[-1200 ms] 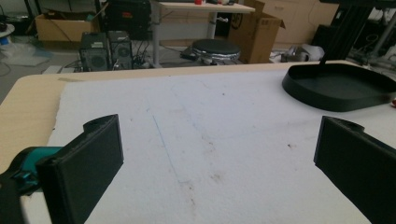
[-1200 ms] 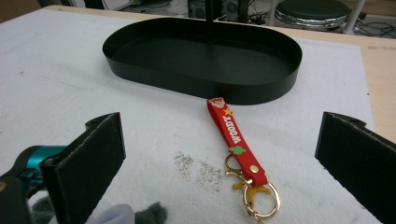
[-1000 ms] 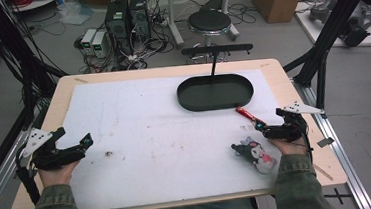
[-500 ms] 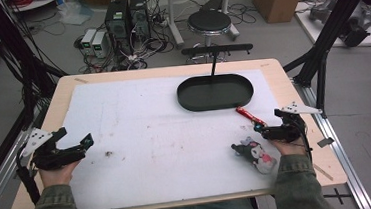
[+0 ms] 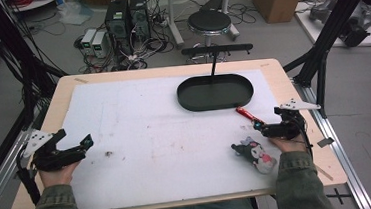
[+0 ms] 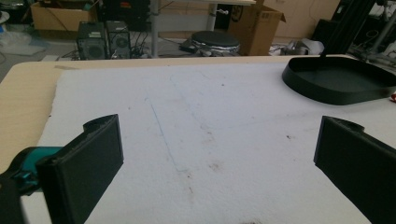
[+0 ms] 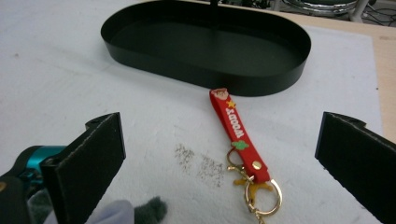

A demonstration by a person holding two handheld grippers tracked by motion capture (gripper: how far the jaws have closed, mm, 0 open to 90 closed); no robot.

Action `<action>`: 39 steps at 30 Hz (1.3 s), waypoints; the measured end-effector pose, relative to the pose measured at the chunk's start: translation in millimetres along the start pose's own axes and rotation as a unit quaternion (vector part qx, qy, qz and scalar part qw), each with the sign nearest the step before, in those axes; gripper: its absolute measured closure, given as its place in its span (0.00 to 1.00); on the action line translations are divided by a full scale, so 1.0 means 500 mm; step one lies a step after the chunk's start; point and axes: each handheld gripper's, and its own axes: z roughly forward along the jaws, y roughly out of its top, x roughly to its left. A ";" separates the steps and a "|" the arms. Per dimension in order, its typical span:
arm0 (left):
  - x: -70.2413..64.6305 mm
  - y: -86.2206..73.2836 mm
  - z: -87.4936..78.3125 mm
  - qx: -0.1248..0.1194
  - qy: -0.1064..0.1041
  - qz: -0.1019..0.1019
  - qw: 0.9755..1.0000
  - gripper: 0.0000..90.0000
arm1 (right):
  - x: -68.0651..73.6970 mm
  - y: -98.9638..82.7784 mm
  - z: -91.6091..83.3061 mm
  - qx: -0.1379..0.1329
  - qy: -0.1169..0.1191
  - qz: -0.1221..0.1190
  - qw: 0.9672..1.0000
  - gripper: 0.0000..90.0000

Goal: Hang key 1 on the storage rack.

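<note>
Beside black tray [image 7: 205, 46], red key strap [image 7: 239, 135]

Plush toy [image 7: 140, 212] cut off by bottom edge; strap lettering [image 7: 232, 117] illegible.

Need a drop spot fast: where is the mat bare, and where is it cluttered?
Bare: the white mat from the left gripper across to the black tray. Crowded: the right side, where red key strap and plush toy lie by the right gripper.
</note>
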 end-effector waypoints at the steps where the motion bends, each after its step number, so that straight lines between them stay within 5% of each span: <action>1: 0.001 -0.001 -0.001 -0.002 0.000 -0.002 1.000 0.02 | 0.000 0.000 0.000 0.000 0.000 0.000 1.000 0.01; 15: 0.007 0.000 -0.003 -0.012 0.010 -0.013 1.000 0.02 | -0.025 0.087 0.037 0.050 -0.003 -0.017 0.999 0.01; 25: 0.011 0.001 -0.003 -0.016 0.016 -0.015 1.000 0.02 | -0.043 0.106 0.088 0.108 -0.003 -0.021 0.994 0.01; 33: 0.012 0.000 0.000 -0.018 0.023 -0.015 0.999 0.02 | -0.053 0.097 0.136 0.157 0.010 -0.018 0.987 0.01; 39: 0.016 -0.001 -0.001 -0.024 0.027 -0.019 0.999 0.02 | -0.057 0.105 0.178 0.205 0.024 -0.031 0.978 0.06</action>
